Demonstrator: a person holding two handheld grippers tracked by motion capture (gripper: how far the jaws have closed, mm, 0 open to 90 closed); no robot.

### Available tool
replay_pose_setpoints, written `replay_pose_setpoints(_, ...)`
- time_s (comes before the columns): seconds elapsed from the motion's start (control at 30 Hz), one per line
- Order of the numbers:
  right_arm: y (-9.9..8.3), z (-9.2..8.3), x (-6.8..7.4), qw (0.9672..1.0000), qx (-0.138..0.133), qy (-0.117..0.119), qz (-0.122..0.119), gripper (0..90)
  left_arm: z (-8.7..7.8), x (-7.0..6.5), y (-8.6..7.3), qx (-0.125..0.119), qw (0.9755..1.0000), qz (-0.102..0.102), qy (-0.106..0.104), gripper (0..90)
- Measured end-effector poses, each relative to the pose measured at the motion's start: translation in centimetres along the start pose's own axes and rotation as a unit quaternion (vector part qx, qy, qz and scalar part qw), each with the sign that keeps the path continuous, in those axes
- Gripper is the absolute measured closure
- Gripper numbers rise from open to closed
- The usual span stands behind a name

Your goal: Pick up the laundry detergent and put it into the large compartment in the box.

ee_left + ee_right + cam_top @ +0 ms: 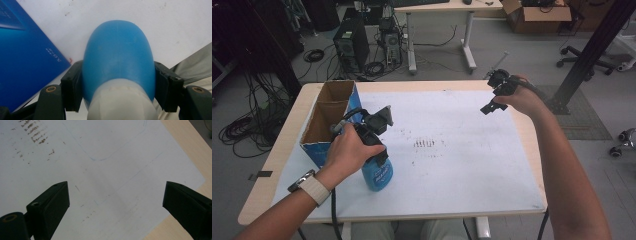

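where the left hand-held gripper (379, 150) comes in at the lower left of the high view, its two black jaws are pinching a blue bottle (377, 172) that stands on the white sheet (462, 165) covering the tabletop (287, 125). in the left gripper view the bottle's rounded blue body (117, 57) sits between the pads (72, 87), which press on both its sides, with its whitish neck end at the bottom middle of the frame. a blue cardboard box (329, 122), open at the top and split into two compartments, stands just beside the bottle toward the upper left, and its blue wall (25, 62) takes up the left of the left gripper view. the right hand-held gripper (494, 102) hangs at the upper right of the high view, well apart from the bottle, above the sheet's far right part; in the right gripper view its jaws are spread wide with nothing between them, over the marked white sheet (105, 170) and the bare wooden edge (185, 142) at the upper right.
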State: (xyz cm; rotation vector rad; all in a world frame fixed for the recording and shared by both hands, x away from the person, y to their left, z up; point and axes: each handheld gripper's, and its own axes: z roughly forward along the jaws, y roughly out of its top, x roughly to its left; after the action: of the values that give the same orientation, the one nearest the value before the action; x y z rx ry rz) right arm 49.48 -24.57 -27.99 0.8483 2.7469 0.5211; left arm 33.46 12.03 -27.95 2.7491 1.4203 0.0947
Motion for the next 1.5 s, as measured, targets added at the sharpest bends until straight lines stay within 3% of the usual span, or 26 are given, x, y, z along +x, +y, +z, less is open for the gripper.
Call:
replay_pose_setpoints(0.4,0.0,0.0,0.1,1.0,0.0,0.0,-0.002,6.9,-0.1,0.1,0.0,-0.003,1.0,0.006,-0.002,37.5)
replay_pose_setpoints(0.53,0.0,0.0,0.0,1.0,0.0,0.0,-0.001,6.9,-0.8,0.2,-0.1,-0.003,0.9999,0.004,-0.008,37.5)
replay_pose_setpoints(1.0,-0.2,-0.4,0.0,1.0,-0.004,-0.001,-0.001,7.0,-7.1,0.2,1.1,-0.034,0.9994,-0.007,0.006,37.6)
replay_pose_setpoints(1.33,-0.2,-0.5,0.1,1.0,-0.006,-0.001,-0.001,7.0,-11.0,0.6,1.5,-0.03,0.9994,-0.012,0.008,37.7)
replay_pose_setpoints(1.5,-0.2,-0.6,0.1,1.0,-0.007,-0.002,-0.001,7.1,-13.4,1.3,1.5,-0.035,0.999,-0.025,0.013,37.7)
